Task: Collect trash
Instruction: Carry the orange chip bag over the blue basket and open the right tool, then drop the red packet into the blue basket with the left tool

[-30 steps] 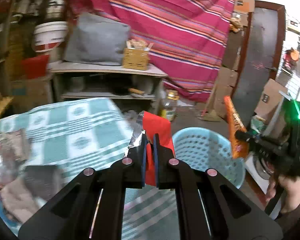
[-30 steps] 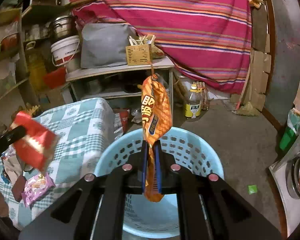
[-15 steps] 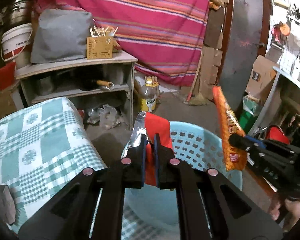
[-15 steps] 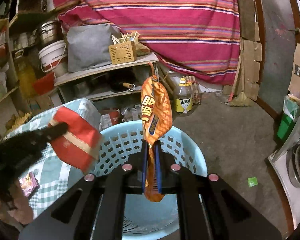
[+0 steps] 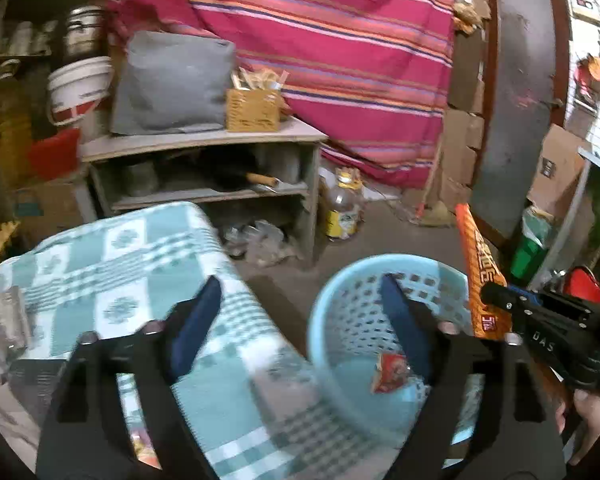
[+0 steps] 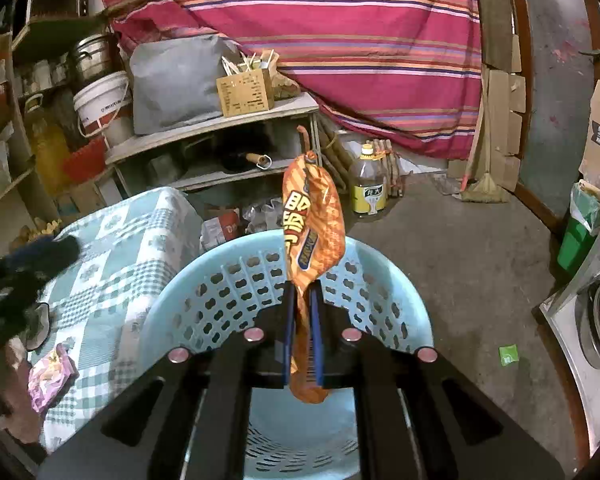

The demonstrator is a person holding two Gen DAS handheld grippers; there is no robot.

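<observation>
My left gripper (image 5: 300,292) is open and empty above the table edge beside a light blue perforated basket (image 5: 340,300). A red wrapper (image 5: 388,372) lies on the basket's floor. My right gripper (image 6: 302,292) is shut on an orange snack bag (image 6: 314,236) and holds it upright over the basket (image 6: 400,280). The bag also shows at the right of the left wrist view (image 5: 480,268). On the green checked tablecloth (image 6: 112,256) lies a pink wrapper (image 6: 50,372). More wrappers (image 5: 4,320) lie at the left of the table.
A wooden shelf unit (image 6: 220,128) with a grey cushion and a box stands behind the table. An oil bottle (image 6: 368,184) stands on the floor. A striped red cloth hangs behind. A green bin (image 6: 580,236) and metal pots stand at the right.
My left gripper has opened and the red wrapper has dropped into the basket. The left gripper has swung back left toward the table. My right gripper still holds the orange bag over the basket.
</observation>
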